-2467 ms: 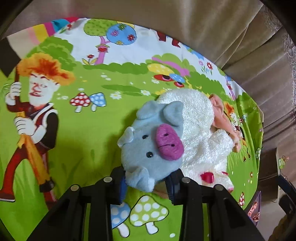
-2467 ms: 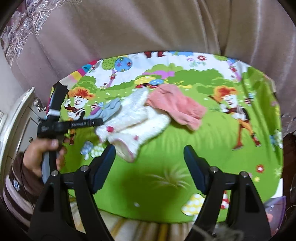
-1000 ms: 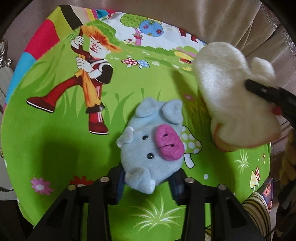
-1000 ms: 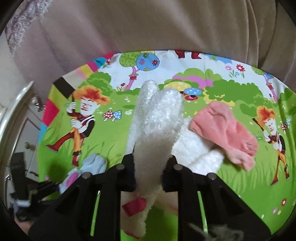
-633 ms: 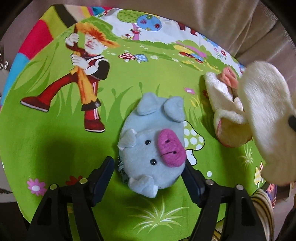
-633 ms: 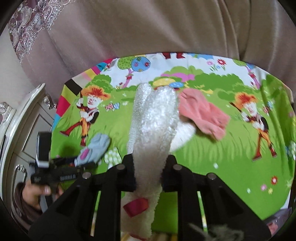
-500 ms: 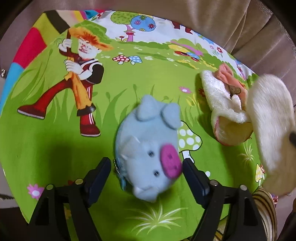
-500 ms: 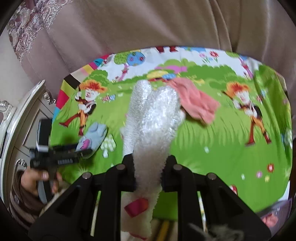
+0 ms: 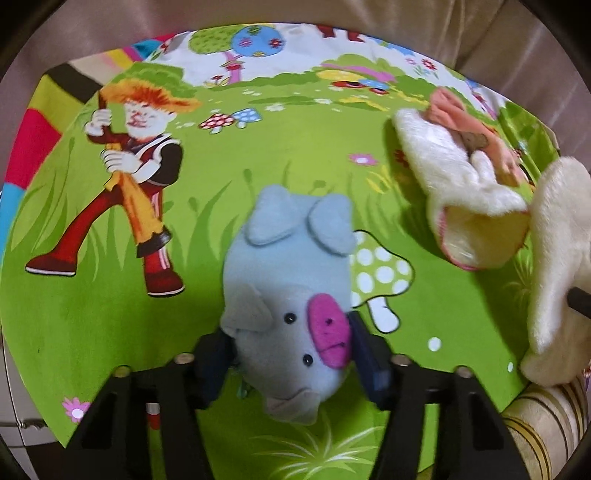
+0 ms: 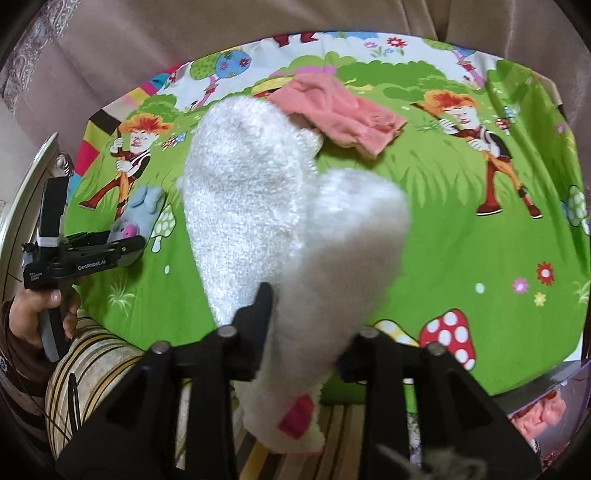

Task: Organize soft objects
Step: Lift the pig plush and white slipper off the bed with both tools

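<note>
A blue pig plush point(image 9: 291, 280) with a pink snout lies on the green cartoon cloth point(image 9: 92, 332). My left gripper point(image 9: 290, 350) is closing on it, and both pads press on its head. The right wrist view shows the same gripper point(image 10: 127, 245) and pig point(image 10: 142, 201) at the far left. My right gripper point(image 10: 310, 317) is opening; a blurred white fluffy mitten point(image 10: 343, 258) sags loose between its fingers. A second white mitten point(image 10: 240, 184) lies on the cloth just behind it. Beyond that is a pink cloth point(image 10: 340, 110), partly under the mitten.
Beige curtains point(image 10: 258, 22) hang behind the table. A striped cushion point(image 10: 96, 358) sits at the front edge, beside the person's hand point(image 10: 33, 314) on the left gripper's handle. A white cabinet point(image 10: 22, 192) stands left. More pink fabric point(image 10: 543, 410) lies lower right.
My left jaws opened wide, the pig shifted between them, and they have closed on it again. My right gripper carried the white mitten toward the front edge, and its jaws have now widened.
</note>
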Demonstrator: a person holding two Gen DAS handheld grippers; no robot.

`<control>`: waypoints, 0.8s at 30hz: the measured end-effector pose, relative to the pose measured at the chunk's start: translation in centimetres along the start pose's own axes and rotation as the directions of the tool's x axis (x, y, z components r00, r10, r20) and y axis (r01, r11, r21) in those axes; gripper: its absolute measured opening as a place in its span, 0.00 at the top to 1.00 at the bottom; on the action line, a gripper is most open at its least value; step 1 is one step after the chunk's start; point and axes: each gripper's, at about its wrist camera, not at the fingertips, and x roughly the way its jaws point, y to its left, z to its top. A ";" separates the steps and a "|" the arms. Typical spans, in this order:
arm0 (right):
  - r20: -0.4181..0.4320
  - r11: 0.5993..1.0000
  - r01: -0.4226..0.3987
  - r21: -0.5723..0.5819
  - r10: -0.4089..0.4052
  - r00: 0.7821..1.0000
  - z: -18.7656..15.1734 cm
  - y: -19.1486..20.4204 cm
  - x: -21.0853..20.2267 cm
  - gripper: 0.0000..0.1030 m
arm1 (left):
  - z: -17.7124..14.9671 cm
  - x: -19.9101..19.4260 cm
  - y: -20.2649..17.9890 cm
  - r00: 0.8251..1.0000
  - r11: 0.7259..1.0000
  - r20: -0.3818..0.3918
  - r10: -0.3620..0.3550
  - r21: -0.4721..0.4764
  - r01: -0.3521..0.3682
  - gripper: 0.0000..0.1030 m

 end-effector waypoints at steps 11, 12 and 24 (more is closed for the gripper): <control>0.056 0.987 0.077 -0.140 -0.069 0.996 -0.9 3.0 -0.6 0.80 | -0.2 -1.5 -0.2 0.999 0.999 0.031 -0.036 -0.010 0.036 0.62; 0.069 0.986 0.085 -0.144 -0.076 0.995 -0.9 3.2 -0.9 0.81 | -0.1 -1.7 -0.2 0.999 0.999 0.036 -0.038 -0.014 0.038 0.63; 0.187 0.977 0.168 -0.130 -0.142 0.972 -1.7 3.5 -6.3 0.82 | 0.1 -8.4 -3.6 0.982 0.992 0.140 -0.125 0.010 0.125 0.63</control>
